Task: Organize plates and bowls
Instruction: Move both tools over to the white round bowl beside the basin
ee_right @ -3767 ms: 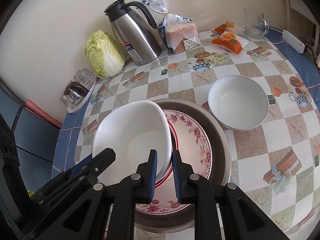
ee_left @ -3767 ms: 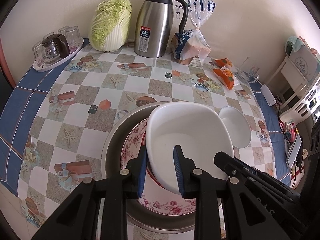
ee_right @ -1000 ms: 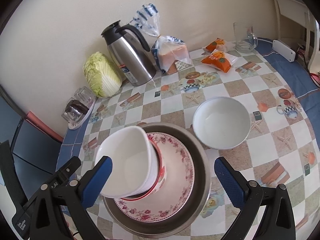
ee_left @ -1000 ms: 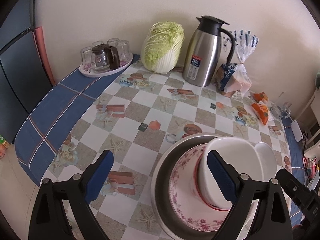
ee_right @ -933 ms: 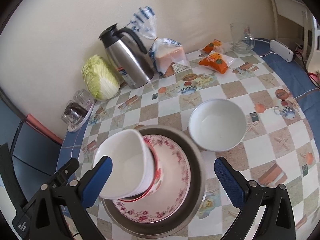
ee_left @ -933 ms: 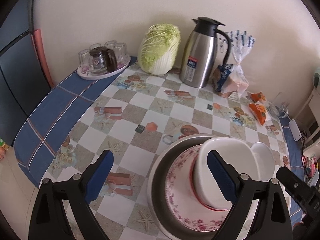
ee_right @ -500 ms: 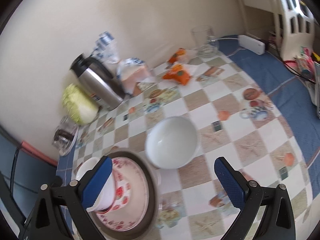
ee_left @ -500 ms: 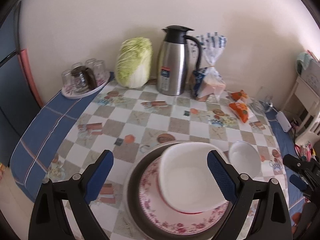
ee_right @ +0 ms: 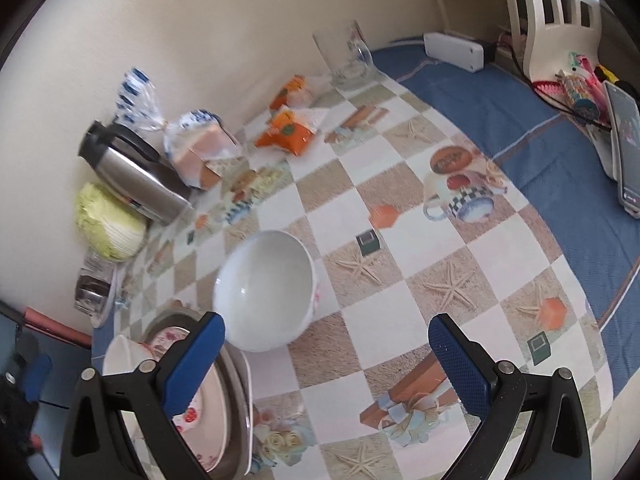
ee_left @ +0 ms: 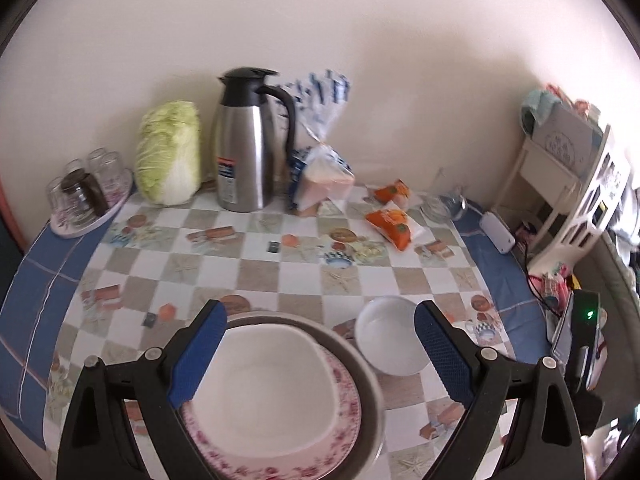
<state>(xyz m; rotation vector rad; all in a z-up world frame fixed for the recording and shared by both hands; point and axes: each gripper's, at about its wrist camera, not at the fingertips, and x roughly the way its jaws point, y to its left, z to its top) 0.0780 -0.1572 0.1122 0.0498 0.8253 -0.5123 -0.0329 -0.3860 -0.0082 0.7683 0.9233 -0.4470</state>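
A white bowl (ee_right: 265, 289) sits on the checked tablecloth (ee_right: 400, 240). Just left of the bowl, a flowered plate (ee_right: 208, 408) lies in a metal pan (ee_right: 236, 396). The right gripper (ee_right: 326, 354) hangs wide open above the cloth.

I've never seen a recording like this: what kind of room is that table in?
Most likely a home kitchen or dining corner: a patterned tablecloth carries a cabbage, a steel thermos jug, bagged bread, and stacked dishes.
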